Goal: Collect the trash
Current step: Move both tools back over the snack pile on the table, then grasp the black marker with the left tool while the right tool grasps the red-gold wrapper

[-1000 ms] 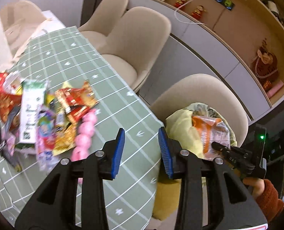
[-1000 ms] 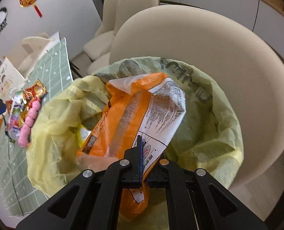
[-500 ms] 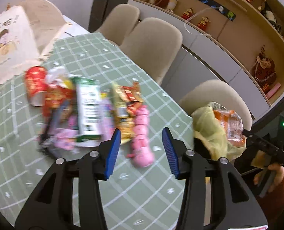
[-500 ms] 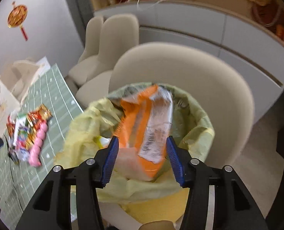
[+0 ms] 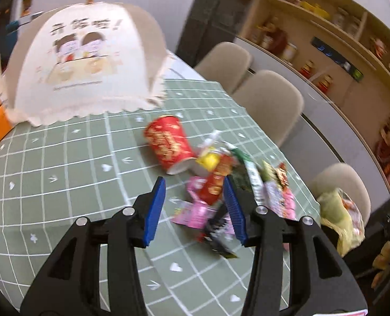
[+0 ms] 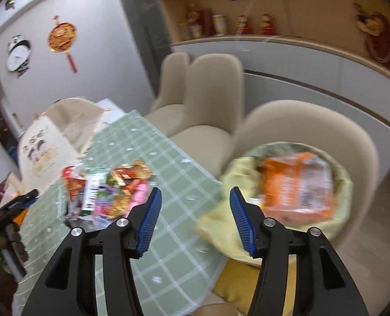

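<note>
Left wrist view
left hand-held gripper point(image 5: 193, 208): jaws part open, nothing between the pads; it hangs over the near edge of the trash pile
surface point(image 5: 63, 163): green cloth with a white grid
trash pile point(image 5: 237, 184): wrappers heaped right of centre on the surface, blurred; pink and red packets lie beyond the jaw gap, a green and white one further right
cup point(image 5: 168, 144): red paper cup on its side at the far left of the pile, mouth toward the near right, touching the wrappers
food cover point(image 5: 84, 60): cream mesh dome with a cartoon print, standing at the far left of the surface, apart from the pile
chairs point(image 5: 271, 102): beige, along the right edge of the surface
bag point(image 5: 339, 216): yellow bag on the nearest chair, at the right, off the surface

Right wrist view
right hand-held gripper point(image 6: 195, 218): jaws opening, already wide apart, nothing between them; it hangs over the near right edge of the surface
bag point(image 6: 247, 173): open-mouthed on the chair seat, right of the surface
packet point(image 6: 297, 187): orange and white packet lying inside the bag, clear of the pads, blurred
trash pile point(image 6: 108, 189): on the surface to the left, well apart from the bag
left hand-held gripper point(image 6: 16, 205): dark tool at the left edge, near the pile; its jaws cannot be made out here
food cover point(image 6: 50, 137): far left, behind the pile
</note>
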Action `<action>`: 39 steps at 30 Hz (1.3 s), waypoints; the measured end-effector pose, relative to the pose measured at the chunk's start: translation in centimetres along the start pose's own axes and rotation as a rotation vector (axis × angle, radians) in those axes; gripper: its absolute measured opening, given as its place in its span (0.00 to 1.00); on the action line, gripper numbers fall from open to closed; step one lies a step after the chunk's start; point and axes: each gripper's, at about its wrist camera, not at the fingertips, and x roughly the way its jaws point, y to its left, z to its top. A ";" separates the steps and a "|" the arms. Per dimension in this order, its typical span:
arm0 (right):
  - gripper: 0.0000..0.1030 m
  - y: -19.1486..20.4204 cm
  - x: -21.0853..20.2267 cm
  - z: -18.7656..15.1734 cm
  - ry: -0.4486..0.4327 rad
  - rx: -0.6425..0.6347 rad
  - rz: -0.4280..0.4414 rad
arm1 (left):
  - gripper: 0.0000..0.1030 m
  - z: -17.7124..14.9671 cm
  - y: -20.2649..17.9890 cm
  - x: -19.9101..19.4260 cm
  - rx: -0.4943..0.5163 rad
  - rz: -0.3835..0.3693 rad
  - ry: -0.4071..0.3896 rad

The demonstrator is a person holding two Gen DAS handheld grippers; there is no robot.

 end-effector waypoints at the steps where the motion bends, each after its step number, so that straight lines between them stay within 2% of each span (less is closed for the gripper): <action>1: 0.52 0.8 0.6 0.1 0.004 0.001 0.017 | 0.42 -0.2 0.5 0.1 -0.021 0.002 0.003; 3: 0.52 2.2 2.1 0.4 0.024 0.015 0.072 | 0.43 -0.7 1.1 0.5 -0.041 -0.030 0.021; 5: 0.52 4.0 3.3 0.3 0.030 -0.008 0.099 | 0.43 -1.2 0.7 1.0 -0.005 -0.037 0.039; 10: 0.52 7.3 6.2 -0.6 0.065 -0.098 0.080 | 0.43 -3.0 -0.4 2.7 0.009 -0.068 0.113; 12: 0.52 8.6 8.2 -1.1 0.121 -0.132 0.059 | 0.43 -3.8 -0.9 3.8 0.018 -0.070 0.141; 18: 0.52 10.2 12.0 -3.0 0.214 -0.187 0.052 | 0.43 -4.8 -1.4 7.5 0.013 -0.064 0.222; 20: 0.52 10.3 12.6 -3.6 0.226 -0.200 0.041 | 0.38 -5.1 -1.6 8.2 0.014 -0.066 0.260; 21: 0.52 10.2 12.8 -3.9 0.235 -0.198 0.042 | 0.25 -5.2 -1.8 8.4 0.023 -0.081 0.281; 23: 0.52 10.2 13.2 -4.3 0.243 -0.200 0.030 | 0.21 -5.1 -2.0 8.0 0.042 -0.080 0.280; 24: 0.52 10.2 13.5 -4.4 0.248 -0.213 0.007 | 0.15 -4.9 -1.9 7.8 0.045 -0.084 0.277; 25: 0.52 10.2 13.7 -4.5 0.246 -0.223 -0.013 | 0.05 -4.8 -1.9 7.5 0.046 -0.085 0.274; 28: 0.52 10.3 14.0 -3.9 0.234 -0.222 -0.043 | 0.05 -4.0 -1.2 6.5 0.031 -0.087 0.252; 32: 0.52 11.0 14.0 -2.3 0.196 -0.229 -0.030 | 0.05 -3.3 -0.2 5.1 0.016 -0.076 0.210; 34: 0.52 11.5 14.1 -1.1 0.175 -0.231 0.031 | 0.06 -3.0 0.1 4.7 0.033 -0.069 0.197; 36: 0.52 12.3 14.6 -0.1 0.181 -0.256 0.094 | 0.12 -3.1 0.3 4.6 0.056 -0.059 0.190; 39: 0.52 14.0 16.2 1.1 0.183 -0.333 0.127 | 0.24 -3.2 0.6 4.4 0.068 -0.074 0.186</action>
